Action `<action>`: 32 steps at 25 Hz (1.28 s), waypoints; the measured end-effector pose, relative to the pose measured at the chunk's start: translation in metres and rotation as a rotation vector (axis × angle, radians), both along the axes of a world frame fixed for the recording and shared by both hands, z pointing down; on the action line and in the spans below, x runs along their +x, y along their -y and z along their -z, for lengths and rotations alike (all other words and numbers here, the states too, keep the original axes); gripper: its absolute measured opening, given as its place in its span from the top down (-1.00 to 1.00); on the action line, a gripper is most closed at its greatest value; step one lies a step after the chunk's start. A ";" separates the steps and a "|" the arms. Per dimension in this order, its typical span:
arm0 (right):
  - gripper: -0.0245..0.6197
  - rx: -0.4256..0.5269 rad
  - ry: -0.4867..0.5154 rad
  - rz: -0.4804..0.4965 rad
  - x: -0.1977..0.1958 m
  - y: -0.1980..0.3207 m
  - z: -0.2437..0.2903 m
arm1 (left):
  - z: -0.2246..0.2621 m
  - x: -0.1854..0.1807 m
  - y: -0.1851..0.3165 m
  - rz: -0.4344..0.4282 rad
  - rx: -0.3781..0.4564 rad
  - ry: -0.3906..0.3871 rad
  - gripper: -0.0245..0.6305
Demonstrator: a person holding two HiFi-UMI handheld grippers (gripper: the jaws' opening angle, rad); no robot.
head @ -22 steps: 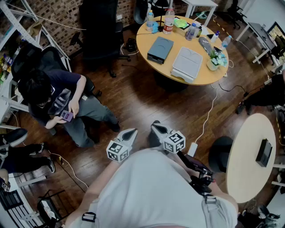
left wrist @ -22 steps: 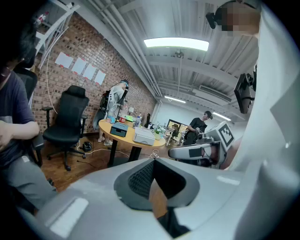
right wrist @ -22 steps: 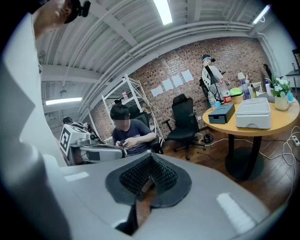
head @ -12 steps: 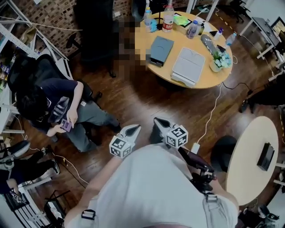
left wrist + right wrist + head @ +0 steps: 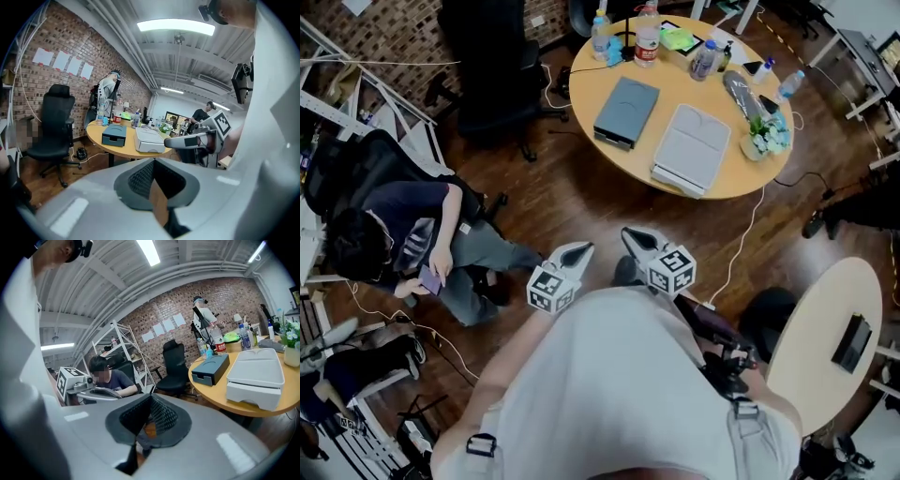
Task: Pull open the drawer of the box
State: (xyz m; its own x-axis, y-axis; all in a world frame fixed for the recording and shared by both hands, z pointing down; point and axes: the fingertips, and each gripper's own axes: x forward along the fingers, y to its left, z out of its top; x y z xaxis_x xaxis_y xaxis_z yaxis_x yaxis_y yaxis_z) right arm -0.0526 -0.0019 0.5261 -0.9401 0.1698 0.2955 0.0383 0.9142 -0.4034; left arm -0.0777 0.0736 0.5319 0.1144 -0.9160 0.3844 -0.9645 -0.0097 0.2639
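Observation:
A dark blue-grey box (image 5: 620, 112) with a drawer front on its near side lies on the round wooden table (image 5: 600, 70). It also shows in the left gripper view as the dark box (image 5: 114, 134) and in the right gripper view as the dark box (image 5: 211, 369). A larger pale grey box (image 5: 691, 148) lies beside it. My left gripper (image 5: 581, 249) and right gripper (image 5: 630, 234) are held side by side at my chest, well short of the table. Both are shut with nothing between their jaws, as the left gripper (image 5: 154, 161) and the right gripper (image 5: 150, 398) show.
A seated person (image 5: 403, 234) with a phone is at the left, beside white shelving. A black office chair (image 5: 492, 66) stands by the table. Bottles (image 5: 647, 33) and a small plant (image 5: 765, 131) crowd the table's far side. A white cable (image 5: 741, 239) crosses the floor. A second round table (image 5: 820, 328) is at the right.
The round table and its boxes have shifted lower and closer in the head view, and the seated person has slid left. Both grippers keep their place in front of my body.

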 end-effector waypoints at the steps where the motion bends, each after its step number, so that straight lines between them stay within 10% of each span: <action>1: 0.91 0.002 0.005 -0.003 -0.003 0.010 0.000 | -0.001 -0.004 0.010 0.000 0.000 0.007 0.91; 19: 0.91 -0.009 0.026 -0.032 -0.023 0.087 0.003 | -0.011 -0.061 0.075 0.027 -0.075 0.133 0.91; 32: 0.91 0.016 -0.026 -0.102 -0.058 0.119 -0.002 | -0.034 -0.117 0.131 -0.086 -0.190 0.466 0.91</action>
